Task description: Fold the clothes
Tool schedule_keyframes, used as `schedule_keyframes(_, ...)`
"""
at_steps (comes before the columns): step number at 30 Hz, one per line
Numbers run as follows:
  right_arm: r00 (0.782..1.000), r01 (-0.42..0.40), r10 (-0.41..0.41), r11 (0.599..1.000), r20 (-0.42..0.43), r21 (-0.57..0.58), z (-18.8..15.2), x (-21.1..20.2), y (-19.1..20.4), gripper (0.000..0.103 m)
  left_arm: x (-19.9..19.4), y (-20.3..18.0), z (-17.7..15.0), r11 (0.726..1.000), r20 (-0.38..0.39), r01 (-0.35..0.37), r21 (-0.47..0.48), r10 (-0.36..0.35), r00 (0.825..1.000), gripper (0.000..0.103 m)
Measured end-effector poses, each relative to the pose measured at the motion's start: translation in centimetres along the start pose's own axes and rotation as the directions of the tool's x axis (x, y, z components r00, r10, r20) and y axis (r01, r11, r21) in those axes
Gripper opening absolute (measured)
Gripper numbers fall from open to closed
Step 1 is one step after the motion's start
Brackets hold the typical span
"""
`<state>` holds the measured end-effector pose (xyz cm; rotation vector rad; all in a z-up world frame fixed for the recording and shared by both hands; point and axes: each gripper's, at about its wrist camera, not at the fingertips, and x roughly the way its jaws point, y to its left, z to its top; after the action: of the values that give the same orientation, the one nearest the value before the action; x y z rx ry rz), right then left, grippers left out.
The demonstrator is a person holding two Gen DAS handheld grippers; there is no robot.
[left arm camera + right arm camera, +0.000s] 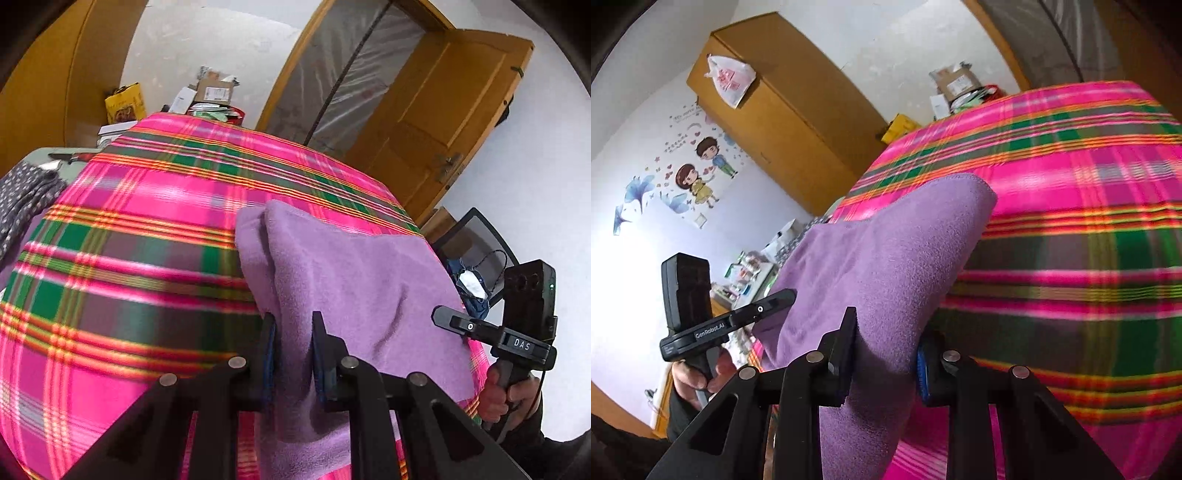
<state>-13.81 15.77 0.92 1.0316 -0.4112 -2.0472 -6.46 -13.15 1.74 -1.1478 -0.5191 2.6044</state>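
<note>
Purple cloth (pixel 354 266) pinched by left gripper (pixel 293 354) and right gripper (pixel 886 354) above plaid bedspread (pixel 129 266); patterned garment (pixel 26 199) lies beside

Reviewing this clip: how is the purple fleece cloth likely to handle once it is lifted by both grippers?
Probably floppy: the purple fleece cloth sags and creases between the left gripper and the right gripper. Likely light, since it hangs from small pinches. Its fuzzy nap suggests it will not slip easily from the fingers.
</note>
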Motion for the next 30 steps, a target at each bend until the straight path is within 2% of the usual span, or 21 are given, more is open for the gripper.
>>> schedule_keyframes(9, 0.995, 0.083, -0.083, 0.997, 0.049, -0.002, 0.6, -4.1, -2.9, 0.027, 3.0, -5.0, 1.0, 0.997, -0.033, 0.047, 0.067, -0.045, 0.998, 0.017)
schedule_keyframes(18, 0.989, 0.126, -0.127, 0.992, 0.080, 0.017, 1.5, -7.2, -5.7, 0.027, 5.8, -9.4, 2.9, 0.987, -0.054, 0.090, 0.129, -0.084, 0.995, 0.017)
schedule_keyframes(30, 0.973, 0.211, -0.214, 0.977, 0.089, 0.038, 5.0, -11.0, -10.9, 0.027, 12.6, -14.6, 6.5, 0.973, -0.115, 0.183, 0.142, -0.167, 0.979, 0.017)
